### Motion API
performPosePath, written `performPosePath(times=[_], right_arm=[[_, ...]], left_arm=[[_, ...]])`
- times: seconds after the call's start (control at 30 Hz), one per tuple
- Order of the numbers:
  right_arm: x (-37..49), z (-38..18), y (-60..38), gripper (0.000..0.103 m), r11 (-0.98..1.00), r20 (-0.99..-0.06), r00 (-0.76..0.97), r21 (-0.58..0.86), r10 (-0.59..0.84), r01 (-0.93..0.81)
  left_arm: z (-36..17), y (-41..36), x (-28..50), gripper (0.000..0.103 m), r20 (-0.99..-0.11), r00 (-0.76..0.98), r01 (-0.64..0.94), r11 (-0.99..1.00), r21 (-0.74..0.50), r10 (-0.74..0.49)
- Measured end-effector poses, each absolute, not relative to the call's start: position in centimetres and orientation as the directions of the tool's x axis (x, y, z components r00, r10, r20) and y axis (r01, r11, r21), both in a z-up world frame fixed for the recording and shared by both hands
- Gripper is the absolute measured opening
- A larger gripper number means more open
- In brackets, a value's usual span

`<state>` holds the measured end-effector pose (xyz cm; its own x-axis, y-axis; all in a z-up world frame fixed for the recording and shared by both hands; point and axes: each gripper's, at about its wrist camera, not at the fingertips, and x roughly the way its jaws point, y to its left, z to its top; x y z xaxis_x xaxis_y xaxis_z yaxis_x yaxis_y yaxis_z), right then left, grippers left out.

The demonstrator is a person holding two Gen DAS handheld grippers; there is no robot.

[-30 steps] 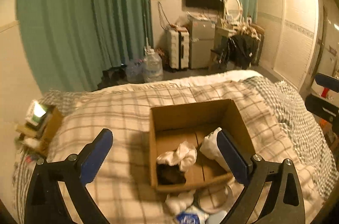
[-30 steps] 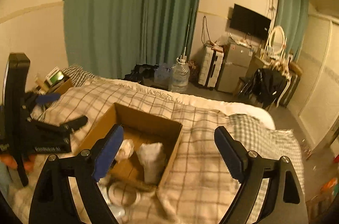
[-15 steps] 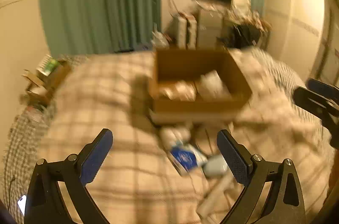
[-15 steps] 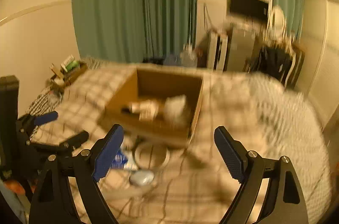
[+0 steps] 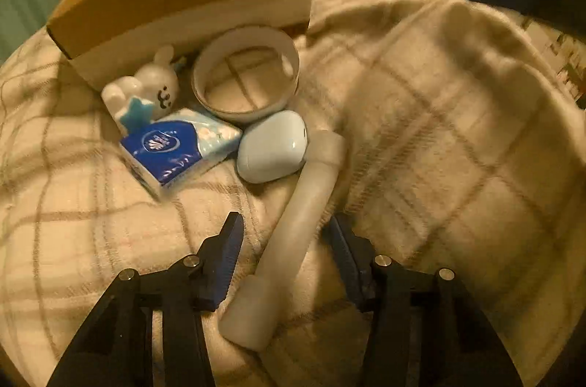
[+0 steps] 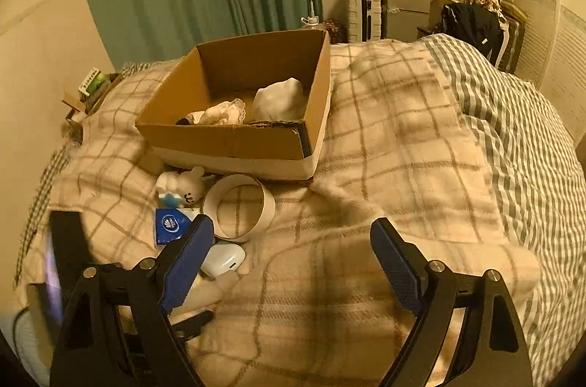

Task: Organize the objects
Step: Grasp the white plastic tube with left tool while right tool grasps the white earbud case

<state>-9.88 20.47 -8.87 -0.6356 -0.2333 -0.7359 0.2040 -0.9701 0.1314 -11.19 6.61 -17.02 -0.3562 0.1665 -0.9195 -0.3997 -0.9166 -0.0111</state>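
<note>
1. Bedroom, dim warm light; green curtains behind, a bed under a plaid blanket point(image 6: 384, 138) serves as the work surface

2. A cardboard box point(image 6: 234, 134) sits on the blanket, open at the top. Inside, as far as the right wrist view shows: one white bundle point(image 6: 280, 101) and one lacy white cloth point(image 6: 223, 112), with something dark at its left end, too small to name

3. Loose items in front of the box, counted: one white bunny figure point(image 5: 141, 92), one white ring point(image 5: 245, 74), one blue tissue pack point(image 5: 175, 149), one pale blue oval case point(image 5: 271, 147), one long whitish tube point(image 5: 296, 226). Five in all, none yet boxed

4. Left gripper point(image 5: 284, 249): jaws spread, one either side of the tube's middle, not yet closed on it; whether the pads touch it I cannot tell

5. Right gripper point(image 6: 289, 262): jaws wide apart, holding nothing, hanging over bare blanket to the right of the pile

6. Step in hand, by my reading: the grasp of the tube, first of the loose items to go in the box

7. Next move calls for closing squarely across the tube, lifting it level, then carrying it over the near wall of the box; the tube is long, so an off-centre grip may let it tip
</note>
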Motion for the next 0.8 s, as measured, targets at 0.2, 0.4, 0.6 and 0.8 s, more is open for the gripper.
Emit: performPosePath(times=[0.2, 0.4, 0.6, 0.8], right_arm=[[-9.1, -8.7, 20.0, 0.087, -0.973, -0.729, -0.651, 0.097, -0.212, 0.208], [-8.9, -8.4, 18.2, 0.087, -0.963, -0.721, -0.653, 0.071, -0.230, 0.261], [-10.3, -11.0, 13.5, 0.087, -0.924, -0.783, -0.551, 0.075, -0.287, 0.375], [-12.0, -16.6, 9.1, 0.076, -0.894, -0.890, -0.410, -0.004, -0.201, 0.447]], left_arm=[[-14.2, 5.7, -9.9, 0.008, -0.878, -0.460, -0.333, -0.942, 0.032, 0.133], [-7.6, 0.6, -8.4, 0.008, -0.787, -0.605, -0.164, -0.986, -0.026, 0.121], [-6.9, -2.4, -9.5, 0.008, -0.776, -0.628, -0.050, -0.998, -0.034, 0.058], [-8.8, -4.1, -10.3, 0.008, -0.797, -0.601, -0.022, -0.998, -0.057, 0.059]])
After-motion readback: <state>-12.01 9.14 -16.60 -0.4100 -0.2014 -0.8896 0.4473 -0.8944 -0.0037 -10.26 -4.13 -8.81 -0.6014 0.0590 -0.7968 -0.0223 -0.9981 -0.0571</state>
